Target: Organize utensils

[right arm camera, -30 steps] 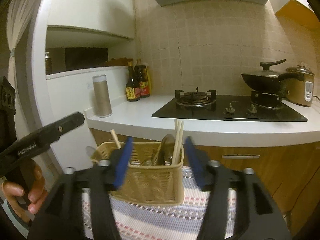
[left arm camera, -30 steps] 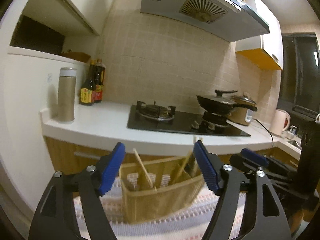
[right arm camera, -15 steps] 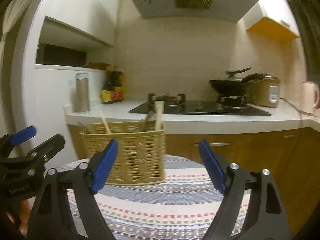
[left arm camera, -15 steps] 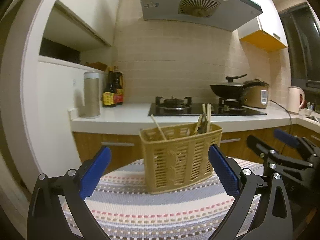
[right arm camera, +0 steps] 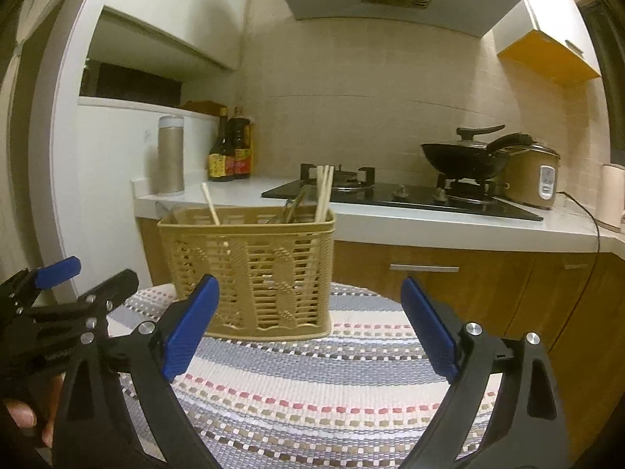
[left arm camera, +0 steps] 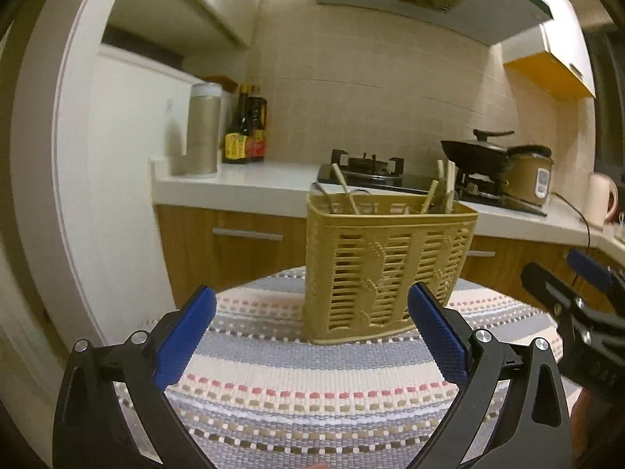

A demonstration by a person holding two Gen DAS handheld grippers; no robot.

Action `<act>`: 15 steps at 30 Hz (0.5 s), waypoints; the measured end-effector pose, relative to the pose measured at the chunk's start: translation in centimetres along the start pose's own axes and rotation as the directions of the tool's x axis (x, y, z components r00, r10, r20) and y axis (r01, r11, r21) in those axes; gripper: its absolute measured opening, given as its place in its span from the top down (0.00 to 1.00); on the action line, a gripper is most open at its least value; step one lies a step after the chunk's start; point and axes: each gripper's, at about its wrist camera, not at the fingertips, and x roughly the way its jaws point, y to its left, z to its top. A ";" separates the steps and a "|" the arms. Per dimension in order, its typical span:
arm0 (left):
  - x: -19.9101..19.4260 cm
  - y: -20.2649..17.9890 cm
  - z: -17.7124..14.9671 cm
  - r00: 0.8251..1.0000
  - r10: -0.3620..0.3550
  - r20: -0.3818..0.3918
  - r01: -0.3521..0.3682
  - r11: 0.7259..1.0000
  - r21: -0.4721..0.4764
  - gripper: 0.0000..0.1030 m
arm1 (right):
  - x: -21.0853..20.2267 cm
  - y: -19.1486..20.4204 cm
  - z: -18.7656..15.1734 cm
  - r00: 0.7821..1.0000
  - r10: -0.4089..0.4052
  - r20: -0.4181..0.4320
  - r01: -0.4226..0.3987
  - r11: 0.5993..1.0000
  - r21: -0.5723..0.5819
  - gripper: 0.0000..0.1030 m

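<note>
A tan slotted utensil basket (left arm camera: 383, 269) stands on a round table with a striped cloth (left arm camera: 312, 398). Wooden chopsticks (left arm camera: 445, 187) and a dark metal utensil stick up from it. My left gripper (left arm camera: 312, 312) is open and empty, just in front of the basket. My right gripper (right arm camera: 310, 305) is open and empty, with the basket (right arm camera: 254, 269) ahead and slightly left; chopsticks (right arm camera: 323, 193) show at its right end. Each gripper shows at the edge of the other's view, the right one (left arm camera: 566, 285) and the left one (right arm camera: 66, 285).
Behind the table runs a kitchen counter (left arm camera: 242, 183) with wooden cabinets below. It holds a metal flask (left arm camera: 202, 129), sauce bottles (left arm camera: 246, 129), a gas hob (right arm camera: 398, 191), a black wok (right arm camera: 465, 156), a rice cooker (right arm camera: 531, 176) and a kettle (left arm camera: 597, 199). A white wall stands left.
Both grippers have pulled back and lowered from close over the basket. The basket now stands farther ahead with the striped cloth showing in front. Both jaws have opened wider.
</note>
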 end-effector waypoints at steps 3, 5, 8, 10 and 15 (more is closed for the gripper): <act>-0.2 0.1 -0.1 1.000 0.021 0.010 -0.021 1.000 0.009 0.08 | -0.2 0.3 -0.2 1.000 -0.002 0.004 0.002 1.000 -0.014 0.11; -0.1 0.0 -0.1 0.999 0.038 0.013 -0.038 0.999 0.021 0.08 | -0.2 0.4 -0.2 1.000 0.007 0.000 -0.007 1.000 -0.014 0.11; -0.2 -0.2 -0.2 0.999 0.040 0.014 -0.040 0.999 0.029 0.08 | -0.2 0.5 -0.3 1.000 0.006 -0.003 -0.006 1.000 -0.019 0.11; -0.3 -0.3 -0.2 0.999 0.046 0.022 -0.047 0.998 0.035 0.08 | -0.2 0.6 -0.3 1.000 0.002 -0.004 -0.002 1.000 -0.019 0.10; -0.5 -0.6 -0.2 0.998 0.051 0.033 -0.053 0.997 0.053 0.08 | 0.0 0.3 -0.3 1.000 -0.002 -0.014 0.002 1.000 -0.002 0.08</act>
